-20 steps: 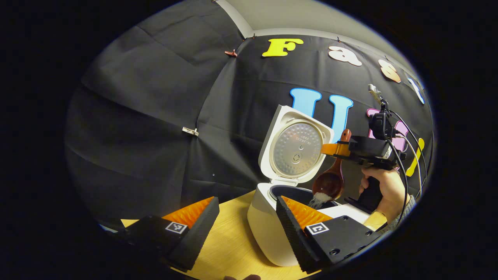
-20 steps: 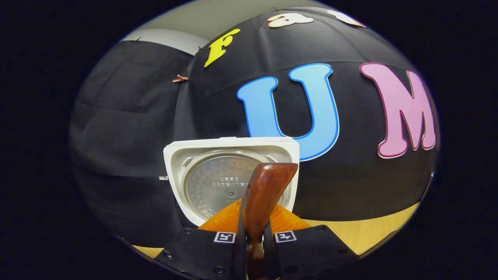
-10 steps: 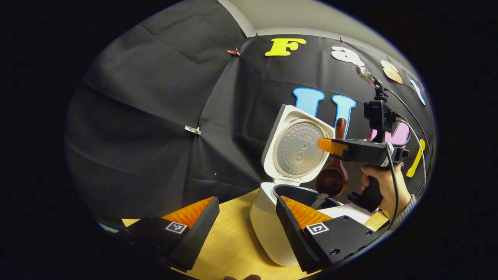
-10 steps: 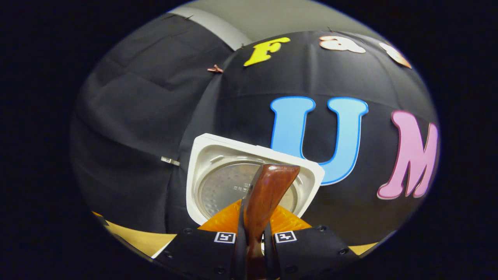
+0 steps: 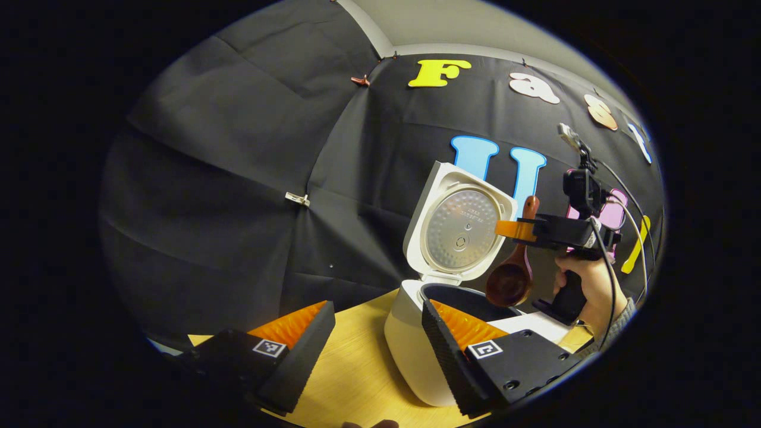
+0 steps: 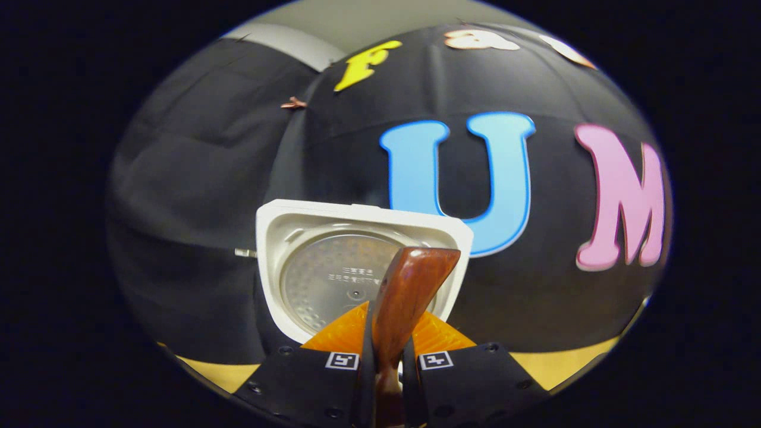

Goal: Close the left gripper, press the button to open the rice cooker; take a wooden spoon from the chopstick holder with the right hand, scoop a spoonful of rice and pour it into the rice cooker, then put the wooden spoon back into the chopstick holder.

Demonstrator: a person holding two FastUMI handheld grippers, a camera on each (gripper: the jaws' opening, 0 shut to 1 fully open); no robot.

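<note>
Rice cooker (image 5: 416, 351) at lower centre, lid up. Right gripper (image 5: 506, 229) clamps wooden spoon (image 5: 512, 279) handle, bowl hanging over the pot. Left gripper (image 5: 377, 333) fingers spread wide, holding nothing.

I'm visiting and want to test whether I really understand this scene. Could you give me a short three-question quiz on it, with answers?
1. True or false: the rice cooker has its lid raised.
2. What does the right gripper hold? A) a wooden spoon B) a bowl C) a cloth
3. Fill in: the left gripper has its fingers spread apart, so it is ____.

Key
1. True: the lid stands upright behind the pot.
2. A: both fingers press on the wooden spoon, whose bowl hangs above the pot opening.
3. Open.
</note>
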